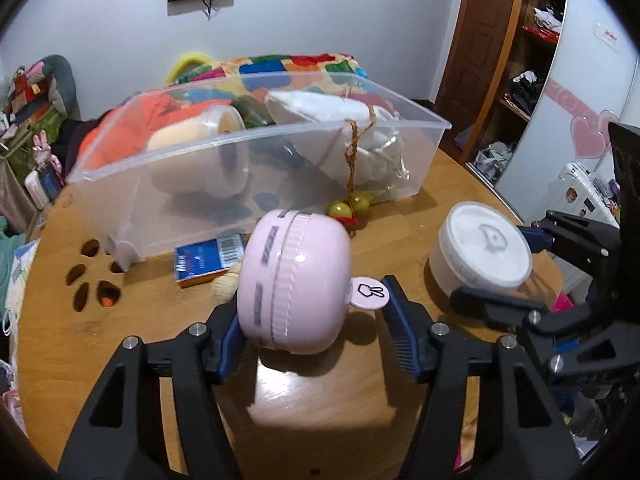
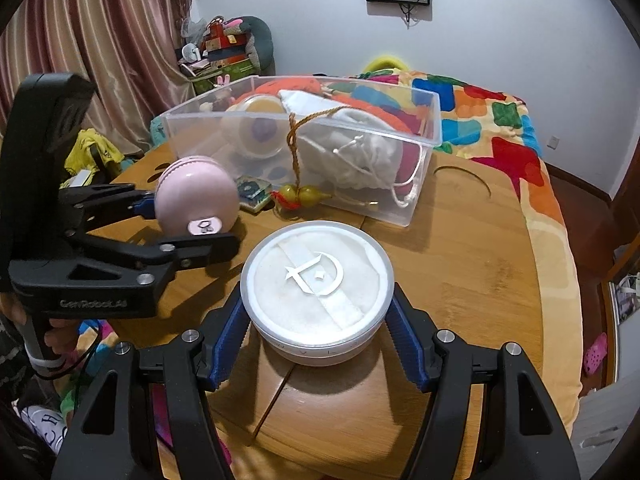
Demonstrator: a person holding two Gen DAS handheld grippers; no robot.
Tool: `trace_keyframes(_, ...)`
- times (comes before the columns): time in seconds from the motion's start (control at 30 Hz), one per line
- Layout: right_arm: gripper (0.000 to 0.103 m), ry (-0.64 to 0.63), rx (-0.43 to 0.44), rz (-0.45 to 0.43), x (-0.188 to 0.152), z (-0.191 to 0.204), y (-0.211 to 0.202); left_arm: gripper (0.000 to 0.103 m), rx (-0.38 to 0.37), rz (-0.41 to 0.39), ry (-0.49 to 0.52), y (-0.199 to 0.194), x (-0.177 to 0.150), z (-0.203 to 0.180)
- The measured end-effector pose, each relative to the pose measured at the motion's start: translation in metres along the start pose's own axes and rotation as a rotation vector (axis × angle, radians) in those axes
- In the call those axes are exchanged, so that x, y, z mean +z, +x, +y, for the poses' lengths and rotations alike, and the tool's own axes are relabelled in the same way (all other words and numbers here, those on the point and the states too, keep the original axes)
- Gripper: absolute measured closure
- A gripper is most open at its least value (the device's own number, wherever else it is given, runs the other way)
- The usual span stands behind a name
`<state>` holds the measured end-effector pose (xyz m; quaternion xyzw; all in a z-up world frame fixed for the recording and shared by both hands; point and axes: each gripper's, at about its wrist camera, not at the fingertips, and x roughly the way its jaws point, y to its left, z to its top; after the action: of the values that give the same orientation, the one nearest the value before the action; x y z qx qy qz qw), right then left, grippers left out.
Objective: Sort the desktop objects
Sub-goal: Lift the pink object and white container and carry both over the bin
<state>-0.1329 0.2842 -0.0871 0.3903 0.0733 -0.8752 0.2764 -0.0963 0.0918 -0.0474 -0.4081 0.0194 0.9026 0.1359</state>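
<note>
I have 2 claws on the round wooden table [image 2: 472, 264], both near its front edge. My left claw [image 1: 316, 332] stands half-wide around the pink round plastic case [image 1: 294, 280]: the case sits between the blue pads, touching the left one, while only its small tab meets the right one, so I judge it loose rather than gripped. My right claw [image 2: 316, 340] is clamped on the white round lidded tub [image 2: 318, 288], pads pressing both sides.

The relation that matters: the clear plastic bin [image 2: 424, 148] lies straight ahead of both claws toward the table's back edge, its long axis running across my view. The left claw looks nearer it.

Outside the bin I count 1 pink case, 1 white tub, 1 gold gourd charm [image 2: 304, 197] on a cord, and 1 blue packet [image 1: 208, 258].
</note>
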Motion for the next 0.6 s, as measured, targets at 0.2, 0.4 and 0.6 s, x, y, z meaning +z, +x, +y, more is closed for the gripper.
trace_keyframes(0.2, 0.041, -0.016, -0.010, -0.030, 0.012, 0.003, -0.009, 0.043, 0.011, -0.040, -0.004, -0.017, 0.005, 0.007)
trace_keyframes(0.4, 0.041, -0.048, -0.018, -0.067, 0.028, 0.009, -0.021, 0.043, 0.028, -0.083, -0.001, -0.035, 0.010, 0.012)
trace_keyframes(0.6, 0.041, -0.074, -0.026, -0.096, 0.044, 0.012, -0.028, 0.044, 0.050, -0.127, -0.005, -0.051, 0.016, 0.021)
